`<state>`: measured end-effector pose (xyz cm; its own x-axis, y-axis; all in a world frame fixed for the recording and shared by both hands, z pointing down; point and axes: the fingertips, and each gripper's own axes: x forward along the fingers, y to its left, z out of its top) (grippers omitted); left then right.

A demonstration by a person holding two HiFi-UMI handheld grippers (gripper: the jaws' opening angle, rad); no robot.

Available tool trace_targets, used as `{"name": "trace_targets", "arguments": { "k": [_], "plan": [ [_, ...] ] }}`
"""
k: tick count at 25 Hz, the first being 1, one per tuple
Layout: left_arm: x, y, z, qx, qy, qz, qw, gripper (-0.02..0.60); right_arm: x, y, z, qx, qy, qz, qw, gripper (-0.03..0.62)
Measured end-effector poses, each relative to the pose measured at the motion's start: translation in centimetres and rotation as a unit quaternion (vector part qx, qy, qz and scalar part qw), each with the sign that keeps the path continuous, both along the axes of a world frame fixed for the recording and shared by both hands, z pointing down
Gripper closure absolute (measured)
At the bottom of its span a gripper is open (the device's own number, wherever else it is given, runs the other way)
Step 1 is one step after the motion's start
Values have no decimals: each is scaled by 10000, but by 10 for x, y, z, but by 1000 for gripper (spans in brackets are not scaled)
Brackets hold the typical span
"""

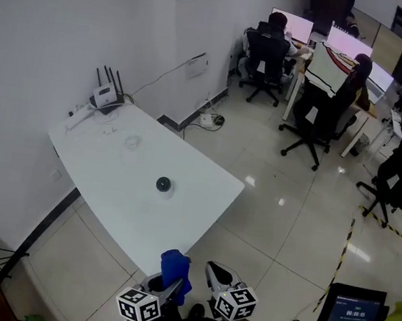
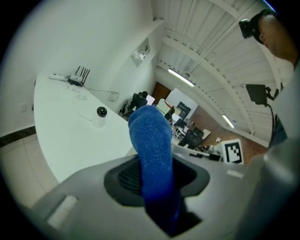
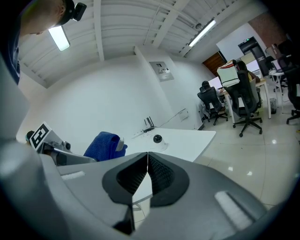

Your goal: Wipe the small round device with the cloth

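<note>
Approach step: left gripper (image 1: 170, 284) clamps the cloth (image 1: 175, 264), right gripper (image 1: 217, 273) closed on nothing, both well short of the device (image 1: 163, 184); next, carry cloth onto it.

Grey jaws, black pads (image 3: 161, 174), marker cubes (image 1: 140, 306)

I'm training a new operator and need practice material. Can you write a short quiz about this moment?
1. True or false: the left gripper is shut on the blue cloth.
2. The small round device sits: A) on the white table; B) on the floor; C) on a chair.
3. What does the right gripper hold?

Key: 1 true; 2 A; 3 nothing, its jaws are closed together and empty.
</note>
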<state>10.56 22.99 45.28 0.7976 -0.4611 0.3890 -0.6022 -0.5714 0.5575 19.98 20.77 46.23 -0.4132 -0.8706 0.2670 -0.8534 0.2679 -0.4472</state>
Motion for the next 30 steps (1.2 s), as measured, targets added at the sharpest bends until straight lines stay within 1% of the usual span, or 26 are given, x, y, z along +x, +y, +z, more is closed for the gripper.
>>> {"name": "trace_targets", "arguments": {
  "k": [7,11,15,21,25,26,28,30],
  "plan": [
    [-5,-34,-7,89,82,103,9999,433,-8,-31,-13,227,97,47,9997,582],
    [-13,-51,-5,44,143,156,9998,433,-23,-49,-9,146,84,-11,9999,582],
    [-35,-72,1,-54,165,89,9998,433,-44,-69,-5,76,87,-97,9999,582],
    [-56,-106,3,-125,350,201,9991,433,-73,-109,-17,161,-299,-212,9992,582],
    [-67,-131,2,-127,477,295,9983,433,-93,-131,-21,115,-506,-507,9974,579],
    [-70,-137,2,-119,509,340,9981,433,-99,-137,-22,85,-593,-635,9962,569],
    [-76,-150,2,-112,563,432,9974,433,-111,-149,-25,45,-738,-855,9936,493],
    [-80,-159,2,-123,613,510,9967,433,-118,-157,-30,39,-864,-984,9914,439]
  ]
}}
